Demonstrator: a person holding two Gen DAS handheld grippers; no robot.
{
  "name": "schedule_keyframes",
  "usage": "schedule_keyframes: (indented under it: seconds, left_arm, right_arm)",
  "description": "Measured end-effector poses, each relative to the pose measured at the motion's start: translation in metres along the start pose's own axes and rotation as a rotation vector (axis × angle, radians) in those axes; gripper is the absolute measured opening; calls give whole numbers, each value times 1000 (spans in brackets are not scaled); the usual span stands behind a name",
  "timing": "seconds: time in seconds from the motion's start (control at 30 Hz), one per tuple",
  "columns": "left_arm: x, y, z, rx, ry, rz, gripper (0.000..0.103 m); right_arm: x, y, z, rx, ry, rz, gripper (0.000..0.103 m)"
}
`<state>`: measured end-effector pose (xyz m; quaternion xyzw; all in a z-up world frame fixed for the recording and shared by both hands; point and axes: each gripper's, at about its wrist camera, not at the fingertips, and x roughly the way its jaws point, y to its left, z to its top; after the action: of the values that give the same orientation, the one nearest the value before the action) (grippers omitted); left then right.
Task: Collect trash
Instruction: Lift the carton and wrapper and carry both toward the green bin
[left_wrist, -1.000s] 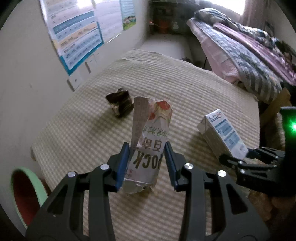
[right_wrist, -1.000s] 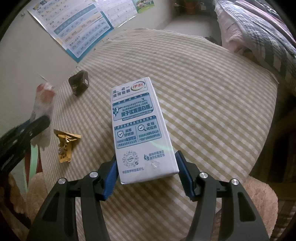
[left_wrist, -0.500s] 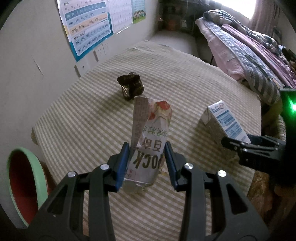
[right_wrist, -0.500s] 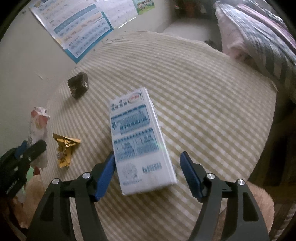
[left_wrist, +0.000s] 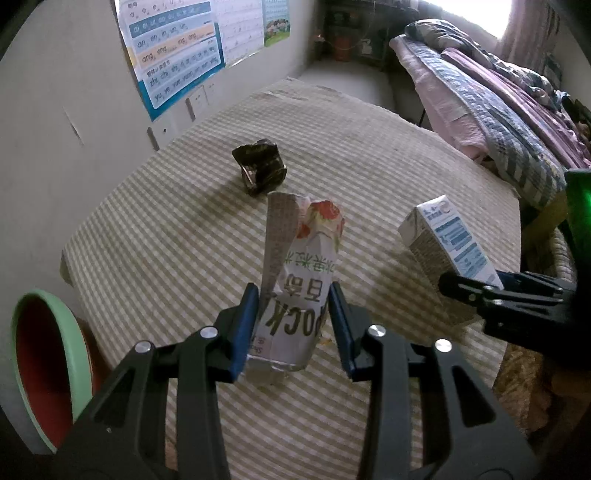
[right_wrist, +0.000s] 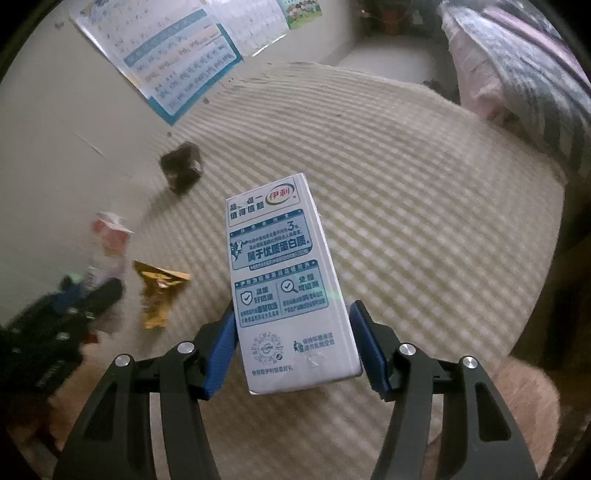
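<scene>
Left wrist view: left gripper (left_wrist: 293, 328) clamped on a crumpled snack box (left_wrist: 301, 284), held upright above the checked tablecloth (left_wrist: 166, 236), blue pads pressed against both sides. Beyond it, a dark crumpled wrapper (left_wrist: 260, 166) lay on the cloth nearer the wall. To the right, a white and blue milk carton (left_wrist: 447, 243) stood tilted in the grip of the right gripper (left_wrist: 476, 291), raised off the cloth. Low at the left edge, past the table's corner, showed a red bin with a green rim (left_wrist: 48, 373). Right wrist view: right gripper (right_wrist: 293, 347) clenched on the milk carton (right_wrist: 282, 280), pads tight on its lower end, printed face up. Left of it, a gold wrapper (right_wrist: 159, 291) lay flat on the tablecloth (right_wrist: 424, 229), well apart from the dark wrapper (right_wrist: 181, 167) farther back. Blurred at the far left, the left gripper (right_wrist: 74, 295) with the snack box (right_wrist: 109, 243) in its grasp.
</scene>
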<state>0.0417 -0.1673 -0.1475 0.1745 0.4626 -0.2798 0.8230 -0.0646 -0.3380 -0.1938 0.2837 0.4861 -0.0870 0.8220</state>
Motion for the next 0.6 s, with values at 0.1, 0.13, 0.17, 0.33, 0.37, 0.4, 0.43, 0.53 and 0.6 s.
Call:
schedule_keyframes:
  seconds: [0.1, 0.13, 0.17, 0.33, 0.37, 0.4, 0.43, 0.53, 0.6]
  left_arm:
    - [0, 2, 1, 1, 1, 9, 37]
    - [-2, 5, 1, -4, -3, 13, 37]
    - [-3, 7, 2, -12, -9, 17, 37]
    - [-10, 21, 3, -48, -26, 33, 37]
    - [-11, 23, 3, -52, -27, 35, 37]
    - [-12, 25, 2, -57, -28, 38, 37]
    - [-12, 27, 1, -63, -29, 40, 37]
    - [-13, 33, 1, -79, -28, 43, 37]
    - [-13, 34, 0, -84, -27, 43, 37]
  right_arm:
    - [-4, 2, -1, 44, 3, 68, 58]
    - [-6, 5, -1, 38, -4, 68, 58]
    - [-9, 8, 0, 30, -12, 69, 58]
    - [-21, 21, 1, 26, -42, 101, 58]
    - [-23, 24, 0, 22, -45, 110, 58]
    - [-23, 28, 0, 18, -47, 116, 58]
    - [-24, 32, -1, 13, -49, 125, 58]
    - [-26, 46, -2, -11, -54, 147, 58]
    - [-28, 54, -4, -26, -56, 161, 58]
